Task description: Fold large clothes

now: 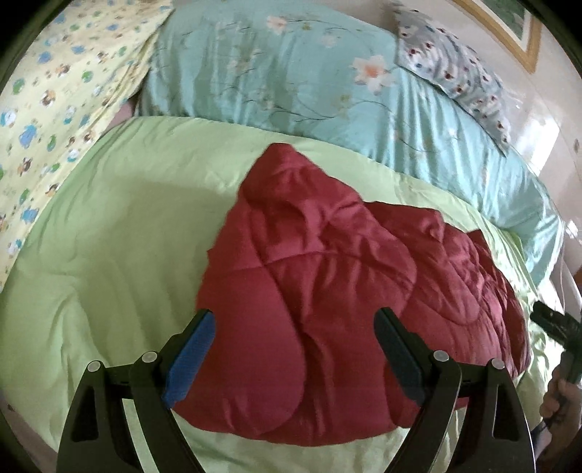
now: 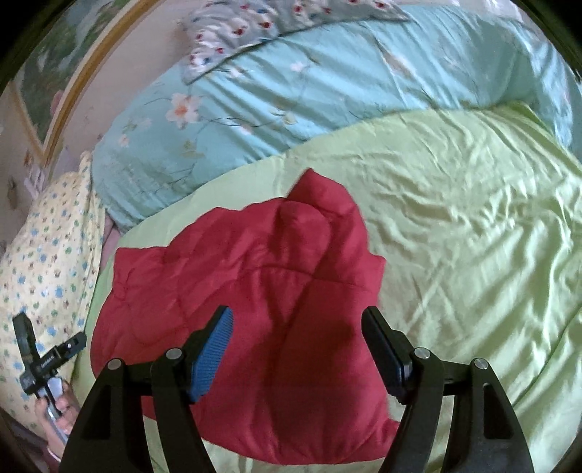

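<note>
We are looking down at a red jacket [image 1: 309, 276] that is lying on a green quilt [image 1: 120, 225] on the bed. It is puffy and stitched in squares. It is sitting in a lumpy heap, with a pointed bit sticking up at the far end. We cannot pick out the sleeves or the collar, so we cannot tell which way it is facing. Our left gripper [image 1: 294, 345] is hanging just over the near end of the jacket, and its jaws are spread wide with nothing between them. Our right gripper [image 2: 296, 345] is hanging over the jacket too, from the other side, and its jaws are also wide apart and are holding nothing. Neither one is pinching the cloth. We cannot tell if the tips are touching it. Behind the green quilt a blue quilt [image 1: 276, 72] with flowers on it is lying across the bed, with a spotty pillow [image 1: 454, 72] at one end and a yellow sheet [image 1: 58, 91] with little pictures at the other. A picture frame [image 1: 509, 32] is hanging on the wall. We think the folding is only beginning, or is partway at most, because the jacket is not making a flat, tidy shape yet. We think we are still needing to grab an edge, spread the jacket flat, tuck in the sides and fold it over. Puffy cloth like this is likely to spring back up, so we may need to press it down.
</note>
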